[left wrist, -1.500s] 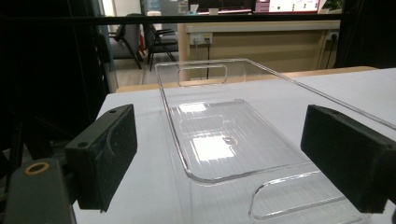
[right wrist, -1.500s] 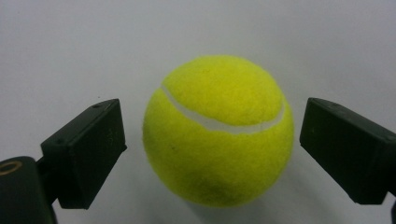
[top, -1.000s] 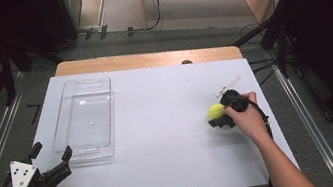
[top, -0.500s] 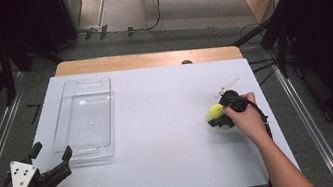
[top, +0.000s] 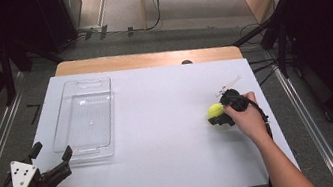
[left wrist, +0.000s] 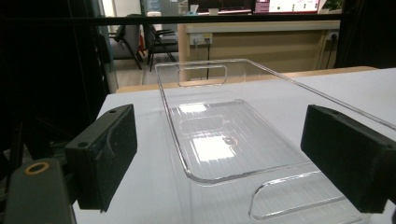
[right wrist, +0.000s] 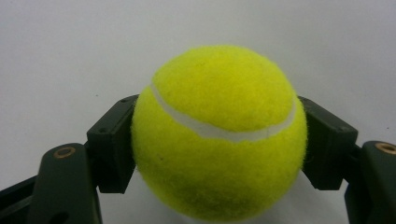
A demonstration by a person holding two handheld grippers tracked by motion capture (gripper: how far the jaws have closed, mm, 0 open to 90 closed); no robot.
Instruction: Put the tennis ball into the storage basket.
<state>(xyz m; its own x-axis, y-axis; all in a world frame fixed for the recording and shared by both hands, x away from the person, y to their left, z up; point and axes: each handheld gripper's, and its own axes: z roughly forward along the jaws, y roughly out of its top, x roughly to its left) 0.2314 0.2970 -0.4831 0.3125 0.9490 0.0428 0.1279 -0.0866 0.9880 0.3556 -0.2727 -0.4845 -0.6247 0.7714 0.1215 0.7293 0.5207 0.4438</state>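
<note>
A yellow-green tennis ball point(right wrist: 219, 135) rests on the white table at its right side point(top: 216, 110). My right gripper point(top: 217, 114) has just been closing its jaws and is now shut on the ball, with a black pad point(right wrist: 114, 144) pressed against each flank. My left gripper point(top: 52, 151) hovers at the table's front left corner. It is open, its pads point(left wrist: 105, 154) wide apart with nothing between them. It points at the near end of a clear plastic tray point(left wrist: 168, 107).
The clear tray point(top: 77, 85) lies empty along the table's left side, with a handle cut-out at each end. A wooden strip point(top: 149, 58) borders the far edge of the white table point(top: 163, 149). Dark stands and cables surround the table on the floor.
</note>
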